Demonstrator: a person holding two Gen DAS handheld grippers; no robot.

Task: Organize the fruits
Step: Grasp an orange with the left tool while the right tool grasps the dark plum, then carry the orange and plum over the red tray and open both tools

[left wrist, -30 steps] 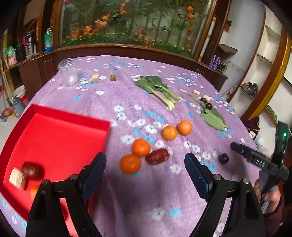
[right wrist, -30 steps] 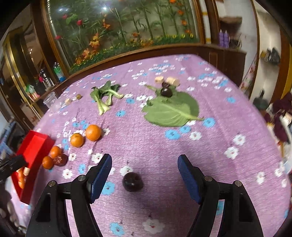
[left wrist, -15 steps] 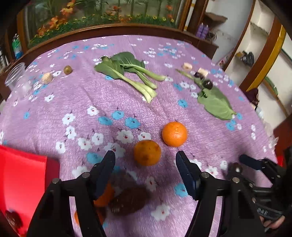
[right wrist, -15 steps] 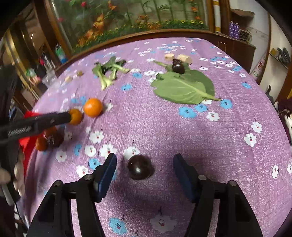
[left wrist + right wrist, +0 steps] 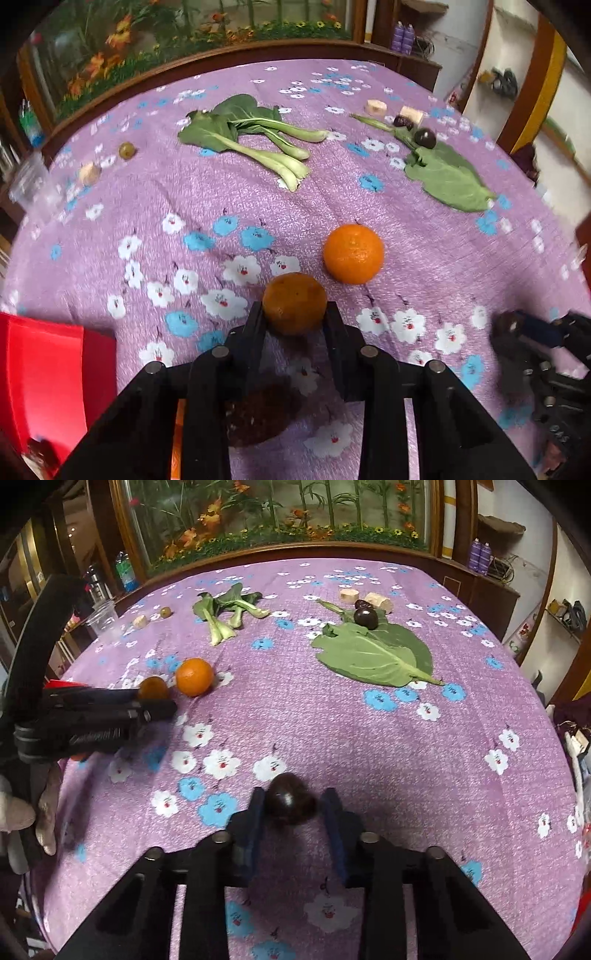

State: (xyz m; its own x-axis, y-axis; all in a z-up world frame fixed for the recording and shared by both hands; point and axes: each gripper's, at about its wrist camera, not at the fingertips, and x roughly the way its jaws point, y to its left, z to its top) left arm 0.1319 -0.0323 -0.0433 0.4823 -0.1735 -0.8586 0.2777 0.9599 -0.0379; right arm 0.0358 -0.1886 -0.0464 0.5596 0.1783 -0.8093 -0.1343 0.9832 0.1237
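Both grippers have narrowed from wide open since the earlier frames. Left gripper: jaws closing, pads now pressing the sides of a dull orange at lower centre of the left wrist view. Right gripper: jaws clenched around a dark plum at lower centre of its view. Neither fruit appears lifted off the purple tablecloth. Outward: a bright orange sits just beside the held one, a date lies below the jaws, and a second dark fruit rests upper right. Red tray, lower left, holds few items; most sorting appears to remain.
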